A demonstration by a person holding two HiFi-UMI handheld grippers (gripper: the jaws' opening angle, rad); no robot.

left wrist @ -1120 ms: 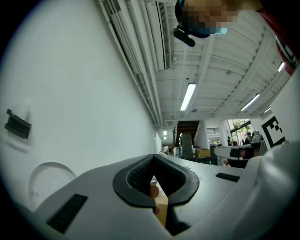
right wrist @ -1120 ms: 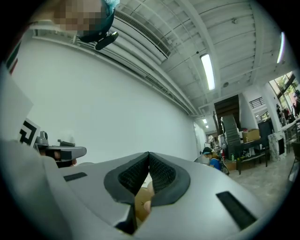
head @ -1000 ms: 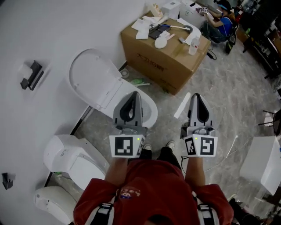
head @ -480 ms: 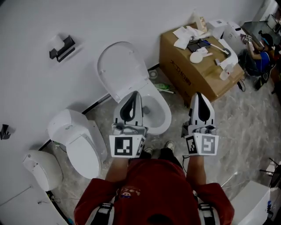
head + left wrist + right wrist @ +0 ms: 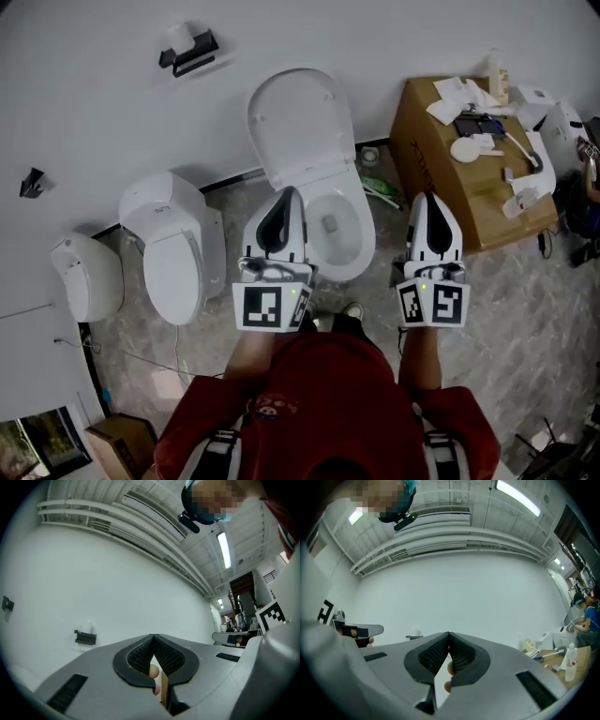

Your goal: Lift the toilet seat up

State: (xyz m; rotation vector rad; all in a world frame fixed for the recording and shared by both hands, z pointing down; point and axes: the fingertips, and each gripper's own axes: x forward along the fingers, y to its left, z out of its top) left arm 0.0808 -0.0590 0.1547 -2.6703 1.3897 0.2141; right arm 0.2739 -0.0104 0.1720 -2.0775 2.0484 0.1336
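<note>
Plainly both tongs are pressed tip to tip with nothing between them. The left tongs (image 5: 288,194) hang over the near left rim of the white ceramic toilet (image 5: 366,246). The right tongs (image 5: 427,199) sit just beside its right flank. Both point toward the wall, probably held idle while the person squares up to the bowl. The toilet's white oval lid (image 5: 300,117) leans upright against the wall; whether the seat ring is raised with it I cannot tell. Left of this toilet stands a second white toilet with closed lid (image 5: 173,258); to its right, a brown cardboard box (image 5: 427,169).
</note>
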